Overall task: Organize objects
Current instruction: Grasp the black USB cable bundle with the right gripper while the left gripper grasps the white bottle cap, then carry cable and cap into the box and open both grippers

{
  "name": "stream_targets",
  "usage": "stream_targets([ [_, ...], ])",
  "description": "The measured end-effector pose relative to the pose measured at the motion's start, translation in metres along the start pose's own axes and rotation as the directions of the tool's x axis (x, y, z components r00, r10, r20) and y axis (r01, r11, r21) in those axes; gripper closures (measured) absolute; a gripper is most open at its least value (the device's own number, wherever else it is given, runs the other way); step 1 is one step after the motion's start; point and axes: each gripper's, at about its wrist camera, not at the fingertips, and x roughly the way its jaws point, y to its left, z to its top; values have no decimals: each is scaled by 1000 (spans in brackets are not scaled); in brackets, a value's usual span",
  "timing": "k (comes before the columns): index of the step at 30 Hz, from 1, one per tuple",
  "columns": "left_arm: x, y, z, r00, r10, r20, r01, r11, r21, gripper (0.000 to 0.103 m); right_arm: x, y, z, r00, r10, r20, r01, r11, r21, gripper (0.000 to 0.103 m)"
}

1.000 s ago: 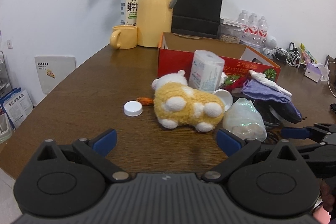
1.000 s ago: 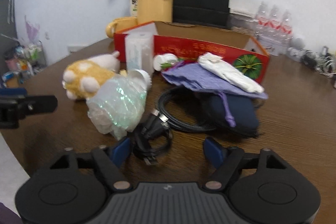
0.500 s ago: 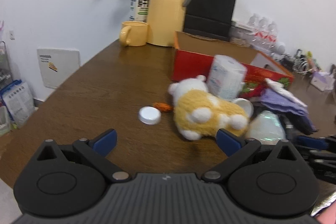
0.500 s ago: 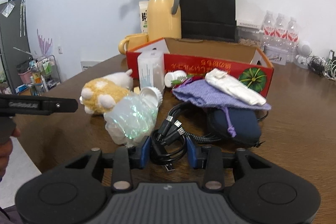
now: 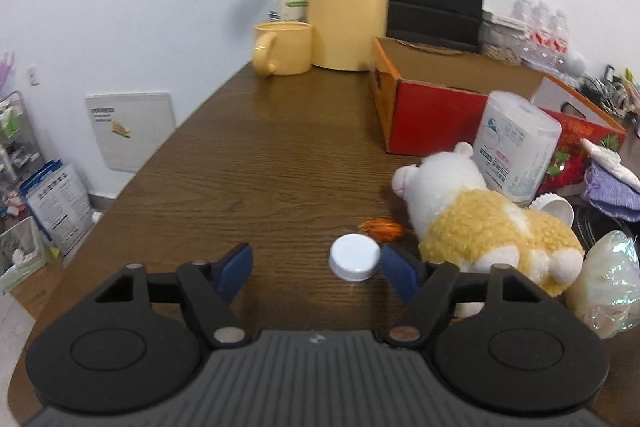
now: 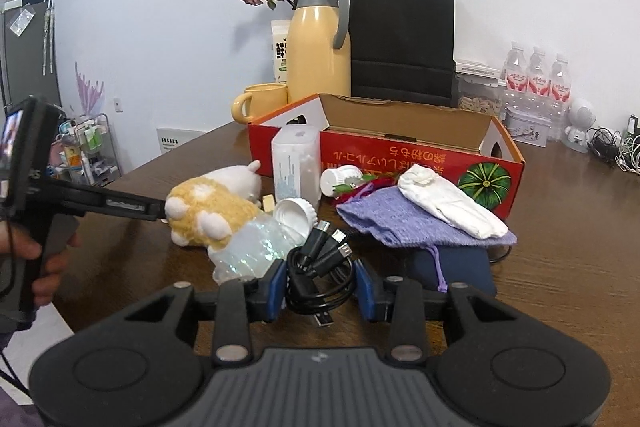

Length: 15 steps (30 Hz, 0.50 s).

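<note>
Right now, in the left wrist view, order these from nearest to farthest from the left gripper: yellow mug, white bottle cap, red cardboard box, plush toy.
1. white bottle cap, just ahead, beside the left gripper's right fingertip.
2. plush toy, lying to the right.
3. red cardboard box, farther back on the right.
4. yellow mug, at the table's far end, beside the thermos.

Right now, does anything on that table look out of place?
Yes. A loose white round cap lies alone on the brown wooden table, and the yellow-and-white plush toy has toppled onto its side beside a clear plastic bottle, also lying down.
</note>
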Motion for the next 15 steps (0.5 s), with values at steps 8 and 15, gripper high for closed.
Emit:
stream_targets([
  [8, -11, 3, 12, 996, -60, 63, 60, 998, 3, 74, 1, 1, 15, 999, 19, 39, -18, 1000, -18, 68],
  [15, -36, -11, 55, 974, -107, 199, 105, 994, 23, 74, 7, -4, 52, 993, 10, 120, -4, 999, -53, 68],
])
